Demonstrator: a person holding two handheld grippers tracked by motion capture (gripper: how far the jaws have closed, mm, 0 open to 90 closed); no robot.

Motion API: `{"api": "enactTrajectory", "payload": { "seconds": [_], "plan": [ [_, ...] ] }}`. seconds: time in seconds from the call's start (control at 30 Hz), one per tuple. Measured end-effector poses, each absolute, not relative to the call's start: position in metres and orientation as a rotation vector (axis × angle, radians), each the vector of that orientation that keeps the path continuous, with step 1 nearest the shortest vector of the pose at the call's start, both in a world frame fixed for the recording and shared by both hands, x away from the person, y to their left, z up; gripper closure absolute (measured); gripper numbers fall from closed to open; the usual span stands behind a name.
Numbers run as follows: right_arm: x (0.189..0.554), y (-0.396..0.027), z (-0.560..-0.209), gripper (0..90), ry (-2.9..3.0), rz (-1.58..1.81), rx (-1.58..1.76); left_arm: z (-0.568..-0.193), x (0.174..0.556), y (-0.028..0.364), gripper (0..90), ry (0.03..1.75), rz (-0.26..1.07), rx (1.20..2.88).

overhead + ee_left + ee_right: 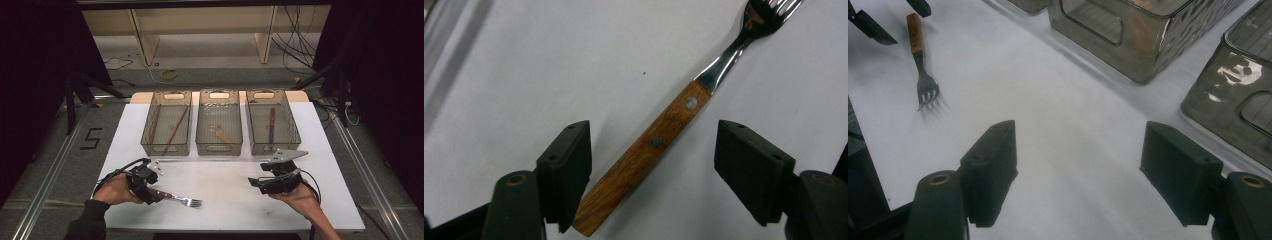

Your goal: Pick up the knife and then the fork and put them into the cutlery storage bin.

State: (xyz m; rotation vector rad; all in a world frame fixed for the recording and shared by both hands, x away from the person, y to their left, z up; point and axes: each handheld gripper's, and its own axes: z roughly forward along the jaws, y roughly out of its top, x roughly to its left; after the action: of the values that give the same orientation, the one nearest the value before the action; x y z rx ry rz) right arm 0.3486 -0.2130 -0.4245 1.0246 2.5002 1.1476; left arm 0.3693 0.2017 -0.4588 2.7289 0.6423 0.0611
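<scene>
While flat on the table, fork (181, 199) tines point right | left gripper (653, 165) jaws apart, straddling handle

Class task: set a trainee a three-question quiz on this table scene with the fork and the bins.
1. True or false: the left claw has its pads pressed on the fork.
2. How many bins stand in the row at the table's far side?
3. Which bin holds the wooden-handled knife: A left, B middle, C right?

Key:
1. False; the jaws stand apart either side of the handle, which lies on the table.
2. Three.
3. C, the right bin.
</scene>
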Motion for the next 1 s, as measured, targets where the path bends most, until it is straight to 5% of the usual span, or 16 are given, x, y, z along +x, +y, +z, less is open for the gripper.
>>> {"api": "enactTrajectory", "payload": {
  "seconds": [1.0],
  "plan": [
    [0.3483, -0.2128, -0.4242, 31.3, 2.505, 1.153, 1.025, -0.4644, 0.3665, 0.1938, 74.8, 0.442, 0.052, 2.853]
  ]
}}
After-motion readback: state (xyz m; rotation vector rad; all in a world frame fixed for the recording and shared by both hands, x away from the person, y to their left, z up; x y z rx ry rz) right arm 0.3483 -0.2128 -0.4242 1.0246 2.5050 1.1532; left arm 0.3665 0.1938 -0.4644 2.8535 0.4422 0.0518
